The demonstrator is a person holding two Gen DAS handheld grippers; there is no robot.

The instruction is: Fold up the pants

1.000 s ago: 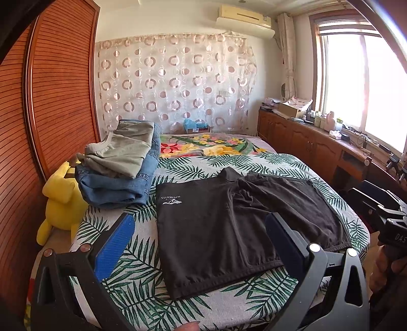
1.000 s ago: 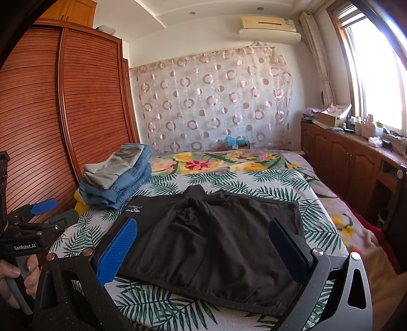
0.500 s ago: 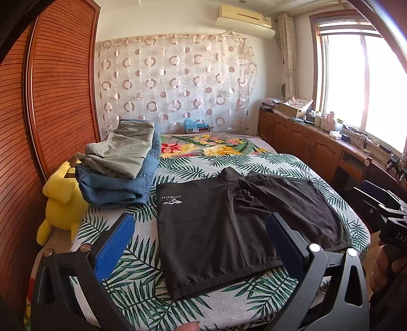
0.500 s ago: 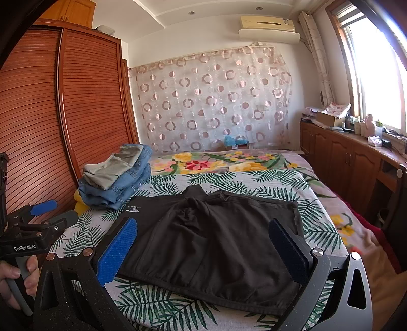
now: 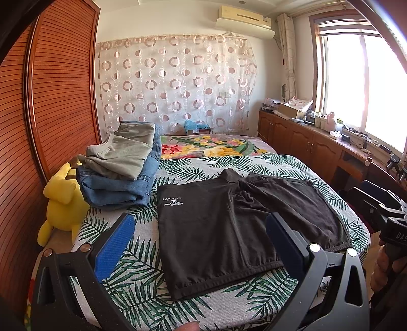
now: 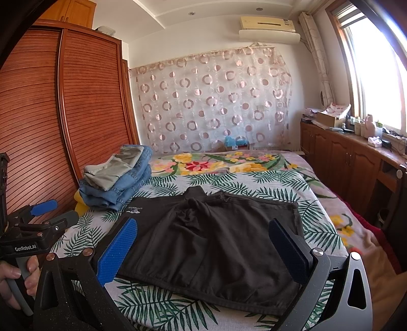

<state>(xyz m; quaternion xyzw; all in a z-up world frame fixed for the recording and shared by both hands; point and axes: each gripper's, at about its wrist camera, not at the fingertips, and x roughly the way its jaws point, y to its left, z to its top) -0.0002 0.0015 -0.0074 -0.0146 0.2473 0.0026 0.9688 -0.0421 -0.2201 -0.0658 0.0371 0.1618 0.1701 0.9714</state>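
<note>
Bed [image 5: 142,287] with leaf-print cover; black pants [image 5: 229,224] lie flat at its near middle. Left gripper [image 5: 197,244] and right gripper [image 6: 203,248] hover, jaws apart, empty. Advice: pinch both near hem corners together, then lift evenly.

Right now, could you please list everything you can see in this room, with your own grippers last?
black pants: one, black, flat on the bed's near half
bed: one, palm-leaf cover
folded clothes: one stack, grey-green on blue denim, bed's left edge
plush toy: one, yellow, left of the bed
wardrobe: one, red-brown, left wall
curtain: one, circle-patterned, far wall
air conditioner: one, cream, above curtain
cabinets: brown, under window
left gripper: open, empty
right gripper: open, empty
</note>
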